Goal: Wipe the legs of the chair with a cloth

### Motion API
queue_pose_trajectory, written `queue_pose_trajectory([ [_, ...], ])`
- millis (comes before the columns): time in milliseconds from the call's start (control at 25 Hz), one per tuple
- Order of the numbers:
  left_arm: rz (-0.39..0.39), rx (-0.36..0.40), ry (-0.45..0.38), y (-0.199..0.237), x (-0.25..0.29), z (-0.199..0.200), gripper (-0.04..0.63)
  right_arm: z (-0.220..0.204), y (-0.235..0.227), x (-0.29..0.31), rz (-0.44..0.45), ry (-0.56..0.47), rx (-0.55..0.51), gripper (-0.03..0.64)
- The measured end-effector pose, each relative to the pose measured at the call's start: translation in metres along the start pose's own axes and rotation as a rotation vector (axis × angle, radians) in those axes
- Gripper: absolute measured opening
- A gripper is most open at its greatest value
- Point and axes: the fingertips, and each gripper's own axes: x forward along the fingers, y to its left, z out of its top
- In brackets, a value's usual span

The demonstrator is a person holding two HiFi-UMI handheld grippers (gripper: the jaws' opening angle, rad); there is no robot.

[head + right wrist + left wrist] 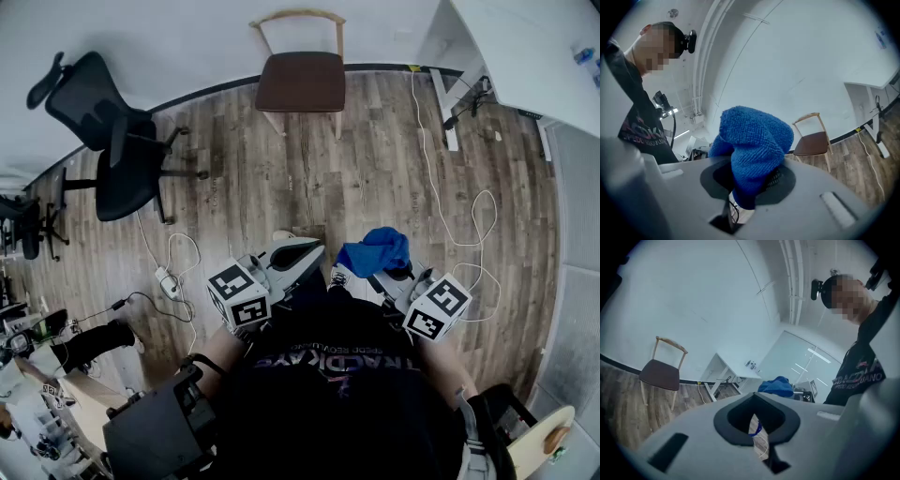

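Approach step, wiping not begun: right claw clamped on the blue cloth; left claw closed on nothing; chair well apart at the floor's far edge; next move, judged: closing in and lowering to its legs.

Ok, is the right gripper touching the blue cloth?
Touching. The right gripper view shows the right gripper with its jaws clamped on the blue cloth, which bulges up out of them.
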Motion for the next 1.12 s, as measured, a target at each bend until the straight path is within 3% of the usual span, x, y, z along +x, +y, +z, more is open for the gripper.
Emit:
queue_pose_trajectory([
  [440,0.002,0.003,0.004,-0.001,0.003,-0.001,0.0,0.002,0.001,-0.001,0.005,0.002,-0.009,0.08],
  [760,0.007,0.008,0.009,-0.005,0.006,0.002,0.0,0.011,0.01,-0.003,0.061,-0.035,-0.023,0.083],
  [1120,0.1,0.034,-0.049,-0.002,-0.018,0.011,0.0,0.012,0.012,0.004,0.126,-0.042,-0.005,0.083],
])
